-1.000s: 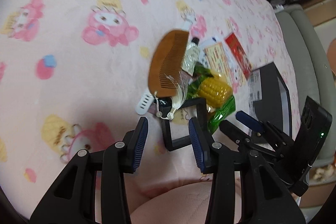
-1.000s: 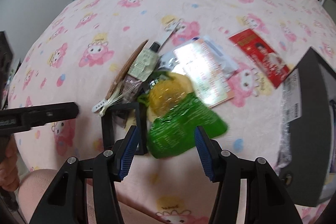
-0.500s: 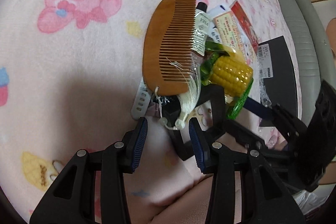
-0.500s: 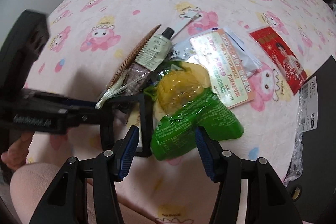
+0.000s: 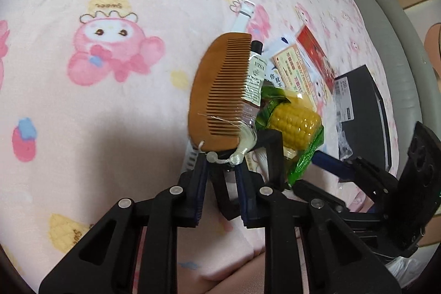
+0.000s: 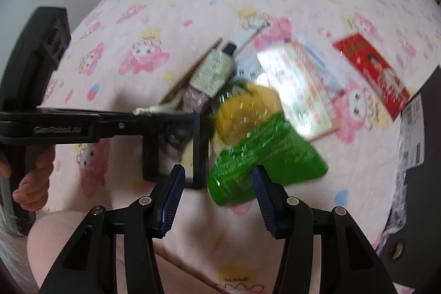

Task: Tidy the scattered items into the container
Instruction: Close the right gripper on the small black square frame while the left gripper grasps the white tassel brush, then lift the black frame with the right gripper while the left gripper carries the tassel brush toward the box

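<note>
Brown wooden comb [image 5: 215, 90] with cream tassel [image 5: 242, 150] at near end, lying flat on pink cartoon-print blanket [image 5: 96, 115], left edge of the pile. Touching a small black-capped cosmetic tube [image 5: 255, 79] along its teeth side. Not in the container yet.

Handling, judged: light, stiff, smooth wood, probably a bit slippery; fine teeth likely fragile. Best taken across the solid spine or the blunt near end, not the teeth. Tassel soft and loose, poor hold, would let the comb swing.

Left gripper [image 5: 222, 170] right at the comb's near end, tongs nearly together, just been closing. Tassel cord with bead and one bar of a black square frame [image 5: 273, 156] sitting between them. Cannot tell whether the pads bite, or on which.

Next over: yellow corn cob in green plastic pack [image 5: 295, 120], against the tube and the frame. Soft, crinkly, likely slippery film. Right gripper [image 6: 217, 172] straddling the pack's near end, tongs apart, just been closing, left pad clear of the film. View blurred.

Further out: shiny orange-and-white leaflet [image 6: 300, 90], red printed packet [image 6: 377, 73], white strap [image 5: 242, 18], all flat on the blanket.

Black rectangular container [image 5: 358, 101] at right edge, well apart from the comb, beyond the pack.
</note>
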The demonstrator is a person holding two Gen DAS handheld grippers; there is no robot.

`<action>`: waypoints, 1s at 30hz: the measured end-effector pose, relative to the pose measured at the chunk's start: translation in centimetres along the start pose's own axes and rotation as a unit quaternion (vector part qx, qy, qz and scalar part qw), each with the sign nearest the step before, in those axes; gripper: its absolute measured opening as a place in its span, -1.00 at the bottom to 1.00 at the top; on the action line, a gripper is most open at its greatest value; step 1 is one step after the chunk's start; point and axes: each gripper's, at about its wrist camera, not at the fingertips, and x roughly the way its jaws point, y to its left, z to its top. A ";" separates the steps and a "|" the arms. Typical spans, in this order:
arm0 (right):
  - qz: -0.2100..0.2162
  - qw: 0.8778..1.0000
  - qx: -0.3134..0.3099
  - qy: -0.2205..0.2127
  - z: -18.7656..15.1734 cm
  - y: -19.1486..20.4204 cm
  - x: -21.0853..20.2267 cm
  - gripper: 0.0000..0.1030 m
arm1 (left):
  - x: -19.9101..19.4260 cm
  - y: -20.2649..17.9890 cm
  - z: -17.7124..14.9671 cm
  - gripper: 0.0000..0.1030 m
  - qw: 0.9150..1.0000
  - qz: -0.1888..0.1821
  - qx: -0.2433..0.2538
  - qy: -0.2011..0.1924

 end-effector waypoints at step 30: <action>0.051 0.998 -0.027 0.017 1.4 1.6 2.2 -0.24 | 0.8 1.0 -1.2 -0.37 1.000 0.009 -0.024 0.013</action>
